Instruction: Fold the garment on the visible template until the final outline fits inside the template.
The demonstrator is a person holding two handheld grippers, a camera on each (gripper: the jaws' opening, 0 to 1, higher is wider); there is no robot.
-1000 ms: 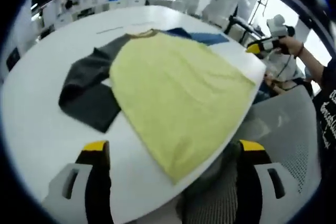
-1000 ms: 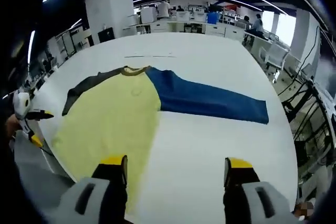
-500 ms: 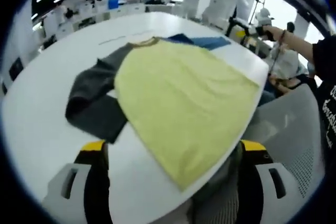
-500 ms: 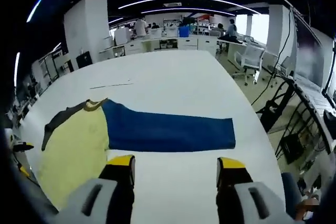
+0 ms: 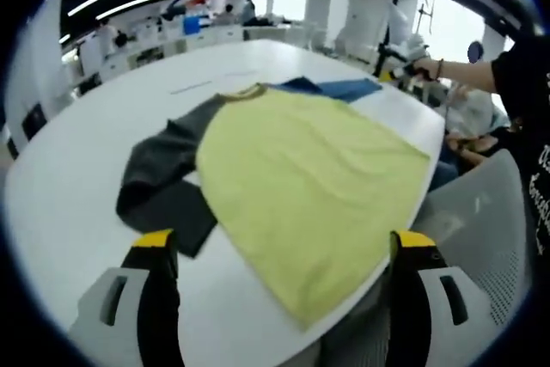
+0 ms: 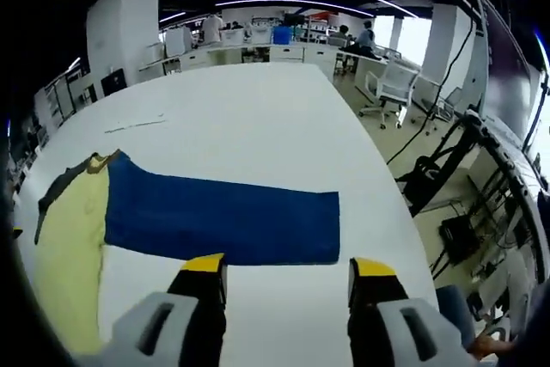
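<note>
While both grippers hang above the table edge, nothing is gripped.
Left gripper [image 5: 279,251]: jaws spread wide, yellow tips apart, empty; it hovers over the near edge of the white table [image 5: 64,204], clear of the cloth.
Right gripper [image 6: 288,271]: jaws wide apart, empty; tips sit just short of the blue sleeve's near edge, contact cannot be told. It also shows far right in the left gripper view [image 5: 397,61], held in a person's hand [image 5: 423,67] beyond the table's far corner.
Garment [image 5: 301,174]: yellow-bodied shirt lying flat and spread on the table, collar [image 5: 245,92] pointing away from the left gripper, hem reaching the table's near curved edge.
Grey sleeve [image 5: 163,182]: lies crumpled and doubled on itself beside the yellow body, left side of the left gripper view.
Blue sleeve [image 6: 223,219]: stretched out straight and flat across the table, cuff end just ahead of the right jaw.
Template: no outline can be made out around the garment.
Tape strip [image 6: 133,125]: thin line on the table beyond the collar.
Background: office desks, chair [image 6: 391,92].
</note>
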